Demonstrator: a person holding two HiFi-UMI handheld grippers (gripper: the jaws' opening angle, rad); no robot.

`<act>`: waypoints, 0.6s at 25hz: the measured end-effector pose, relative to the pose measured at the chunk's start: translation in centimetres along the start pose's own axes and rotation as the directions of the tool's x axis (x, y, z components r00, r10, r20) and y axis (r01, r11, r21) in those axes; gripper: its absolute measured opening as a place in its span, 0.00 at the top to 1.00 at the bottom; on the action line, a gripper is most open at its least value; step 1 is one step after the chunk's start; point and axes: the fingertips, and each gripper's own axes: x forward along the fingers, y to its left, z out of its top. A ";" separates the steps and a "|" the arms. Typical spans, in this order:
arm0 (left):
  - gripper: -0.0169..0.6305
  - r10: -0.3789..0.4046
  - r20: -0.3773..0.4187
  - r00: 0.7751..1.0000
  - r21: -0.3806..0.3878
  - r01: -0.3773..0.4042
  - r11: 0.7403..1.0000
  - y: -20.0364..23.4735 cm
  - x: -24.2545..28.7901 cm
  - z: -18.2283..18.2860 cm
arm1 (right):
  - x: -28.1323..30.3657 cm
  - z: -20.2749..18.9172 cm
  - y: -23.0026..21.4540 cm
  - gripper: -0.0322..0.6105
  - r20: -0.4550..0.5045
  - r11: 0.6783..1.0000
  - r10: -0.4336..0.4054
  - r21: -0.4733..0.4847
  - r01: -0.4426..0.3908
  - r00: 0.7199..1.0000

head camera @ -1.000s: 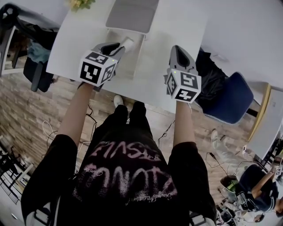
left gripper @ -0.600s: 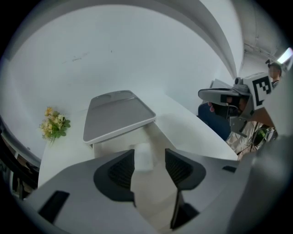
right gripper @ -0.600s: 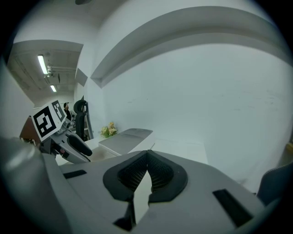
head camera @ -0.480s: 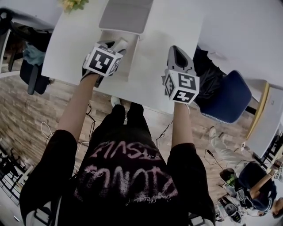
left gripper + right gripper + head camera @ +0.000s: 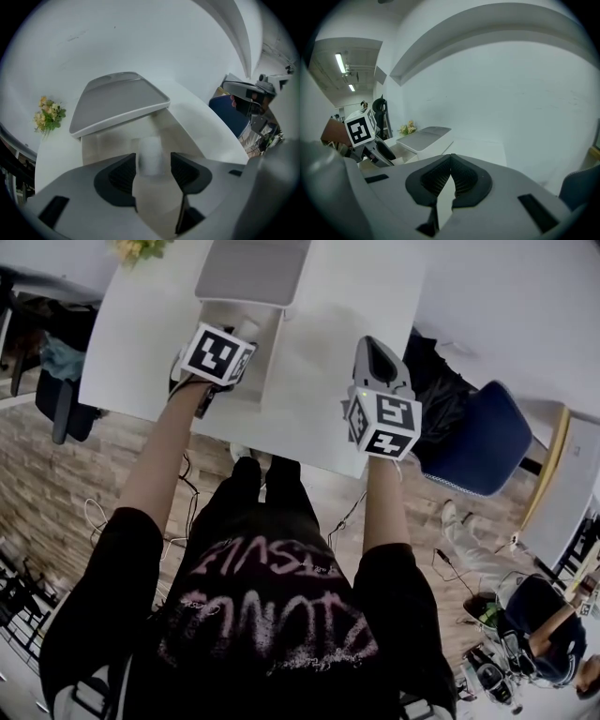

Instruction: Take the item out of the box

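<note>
**Item 1. Box (image 5: 269,371).** White, open-topped, at the far side of the white table (image 5: 323,343). Its grey lid (image 5: 251,268) is swung back and away from the person. That leaves the top clear, so a tool can come in from the near side.

**Item 2. Task item: pale bottle (image 5: 157,201).** Whitish and translucent, with a capped neck pointing toward the lid. It is over the box's open cavity, between the jaws of the left tool. It is probably still resting inside the box, though the tool body hides its base and I cannot confirm that.

**Item 3. Left gripper (image 5: 153,165).** Reached forward and tipped down into the box mouth, marker cube uppermost.
- The jaws are opening, with one dark ribbed pad on each side of the bottle's neck.
- A thin gap shows at the cap, so the pads do not appear to be pressing on it.
- My reading is that the jaws are straddling the bottle to make room round it before any lift.

**Item 4. Right gripper (image 5: 450,163).** Held off to the side above the table's near edge, well apart from the box.
- Its pads are pressed together with nothing between them.
- It seems to be parked out of the way, since this pick needs only one tool.

**Item 5. Surroundings.** A small yellow flower posy (image 5: 48,116) sits at the table's far-left corner. A blue chair (image 5: 480,442) stands to the person's right. Neither plays any part in the task.
</note>
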 end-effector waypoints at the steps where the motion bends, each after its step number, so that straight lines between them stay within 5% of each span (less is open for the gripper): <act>1: 0.61 -0.002 -0.006 1.000 -0.002 0.002 1.000 0.0 0.2 -0.1 | 0.0 -0.1 -0.1 0.94 -0.003 1.000 -0.002 0.000 0.002 1.000; 15: 0.69 0.015 -0.024 1.000 -0.031 -0.016 0.999 0.6 1.4 -0.6 | -0.3 -0.6 -1.6 0.94 -0.015 1.000 -0.025 -0.002 0.025 1.000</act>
